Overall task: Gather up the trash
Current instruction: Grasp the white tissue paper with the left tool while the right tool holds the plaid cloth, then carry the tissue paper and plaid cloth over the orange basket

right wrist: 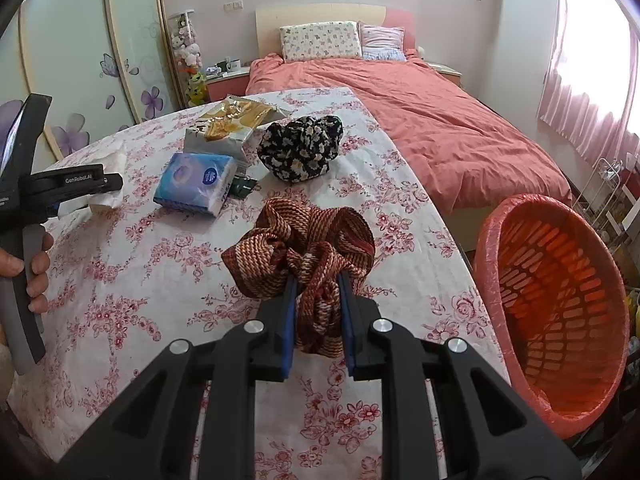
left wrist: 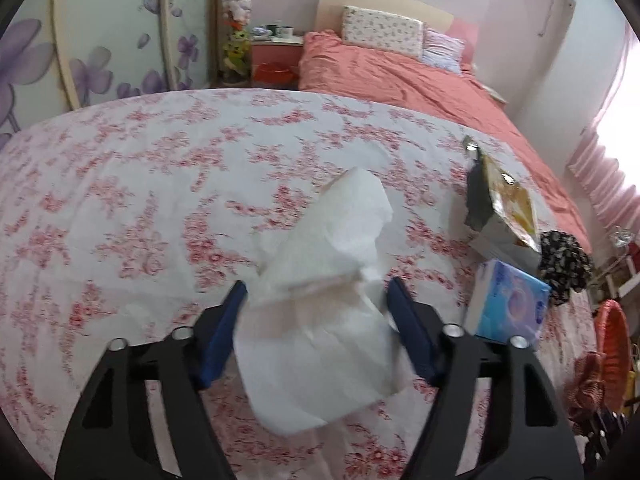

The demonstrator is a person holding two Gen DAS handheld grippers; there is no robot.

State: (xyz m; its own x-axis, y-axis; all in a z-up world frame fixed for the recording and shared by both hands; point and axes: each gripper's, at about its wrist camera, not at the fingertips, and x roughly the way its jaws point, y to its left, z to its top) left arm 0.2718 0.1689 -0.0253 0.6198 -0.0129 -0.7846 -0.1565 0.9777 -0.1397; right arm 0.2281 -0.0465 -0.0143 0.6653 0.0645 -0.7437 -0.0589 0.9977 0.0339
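Tissue point(left wrist: 320, 280), white and crumpled, lies between the pads of our left gripper point(left wrist: 318, 292); the jaws stand partly open around it, and we cannot tell whether either pad presses on it. Beyond and to the right of those tongs sit a blue tissue pack point(left wrist: 508, 300), a torn snack wrapper point(left wrist: 512, 208) and a black floral scrunchie point(left wrist: 564, 260), all on the floral tablecloth point(left wrist: 140, 200). Our right gripper point(right wrist: 318, 280) is closed tight on a red-brown striped scrunchie point(right wrist: 304, 240), held over the cloth. To its right, just off the table edge, stands the orange basket point(right wrist: 500, 280), tilted toward us. Nothing lies between these tongs and the basket. Farther ahead is a bed point(right wrist: 440, 128).
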